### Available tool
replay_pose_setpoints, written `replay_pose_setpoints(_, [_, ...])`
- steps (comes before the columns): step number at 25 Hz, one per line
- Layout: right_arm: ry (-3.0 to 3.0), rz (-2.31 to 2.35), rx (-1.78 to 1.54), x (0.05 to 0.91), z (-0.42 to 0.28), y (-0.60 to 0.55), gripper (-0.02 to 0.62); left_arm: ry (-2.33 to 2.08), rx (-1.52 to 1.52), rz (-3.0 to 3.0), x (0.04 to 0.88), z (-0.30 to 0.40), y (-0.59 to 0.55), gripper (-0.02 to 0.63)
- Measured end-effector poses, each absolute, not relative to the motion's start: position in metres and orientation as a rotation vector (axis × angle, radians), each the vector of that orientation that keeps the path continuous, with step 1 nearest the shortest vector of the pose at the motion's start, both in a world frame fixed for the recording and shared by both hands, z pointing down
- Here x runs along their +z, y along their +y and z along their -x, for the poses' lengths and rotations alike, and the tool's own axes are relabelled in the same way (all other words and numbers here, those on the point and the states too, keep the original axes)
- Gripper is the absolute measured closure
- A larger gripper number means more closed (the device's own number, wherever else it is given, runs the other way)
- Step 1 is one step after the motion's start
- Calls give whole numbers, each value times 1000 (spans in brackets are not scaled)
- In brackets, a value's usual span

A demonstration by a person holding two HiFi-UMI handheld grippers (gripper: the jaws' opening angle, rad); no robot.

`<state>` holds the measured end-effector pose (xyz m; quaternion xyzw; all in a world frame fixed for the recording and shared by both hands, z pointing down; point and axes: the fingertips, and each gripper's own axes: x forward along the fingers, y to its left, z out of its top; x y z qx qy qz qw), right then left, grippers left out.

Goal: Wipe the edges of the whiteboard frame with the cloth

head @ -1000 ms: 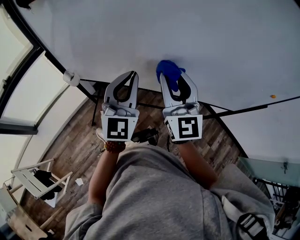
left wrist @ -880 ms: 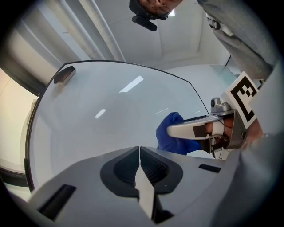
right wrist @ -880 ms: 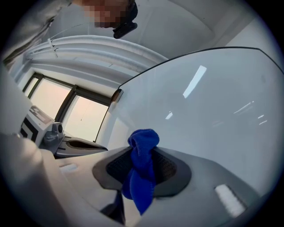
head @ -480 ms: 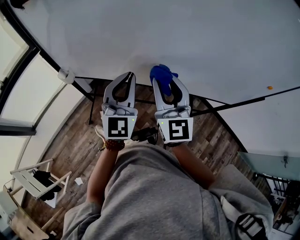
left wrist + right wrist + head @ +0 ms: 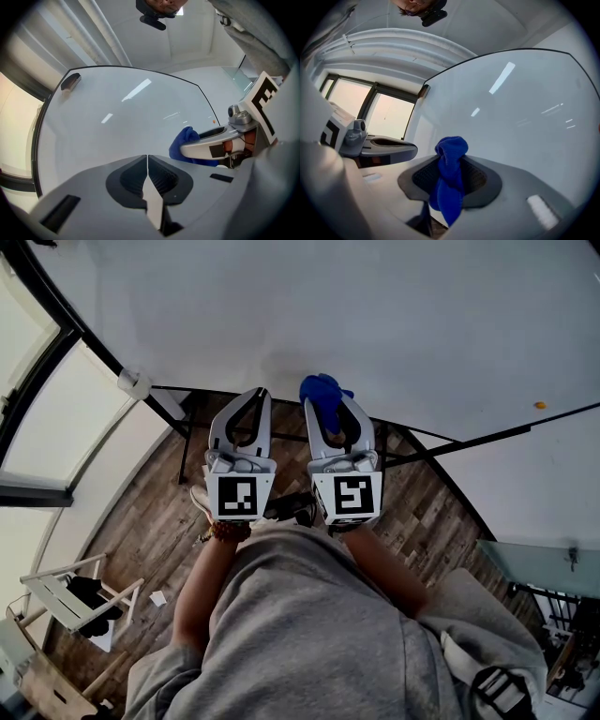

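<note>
Blue cloth (image 5: 323,390) is bunched between the jaws of my right gripper (image 5: 326,407). They pinch it, so a rounded wad pokes out past the tips and a tail hangs back between them. In the right gripper view the cloth (image 5: 450,173) stands in the lower middle of the frame, with the whiteboard (image 5: 520,108) filling the right and upper right behind it. I cannot tell whether the wad touches the board.

My left gripper (image 5: 253,399) sits just beside the right one, to its left in the head view, both pointing at the lower part of the whiteboard (image 5: 375,324). In its own view the left gripper (image 5: 147,161) has its jaws pressed together with nothing between them. The cloth (image 5: 183,143) shows at centre right there.

The dark whiteboard frame (image 5: 75,329) runs along the upper left of the head view. A small orange spot (image 5: 539,405) sits on the board at the right. Below the grippers are a wooden floor (image 5: 159,521) and my grey sweatshirt (image 5: 309,634).
</note>
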<state>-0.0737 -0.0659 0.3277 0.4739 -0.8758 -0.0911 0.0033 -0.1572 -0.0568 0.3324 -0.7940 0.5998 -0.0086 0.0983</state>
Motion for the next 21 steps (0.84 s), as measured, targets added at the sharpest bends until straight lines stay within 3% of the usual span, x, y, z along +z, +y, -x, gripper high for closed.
replay_pose_setpoints(21, [-2784,-1368,-234,342,79,-47,460,1824,53,2382,337,156,-34,591])
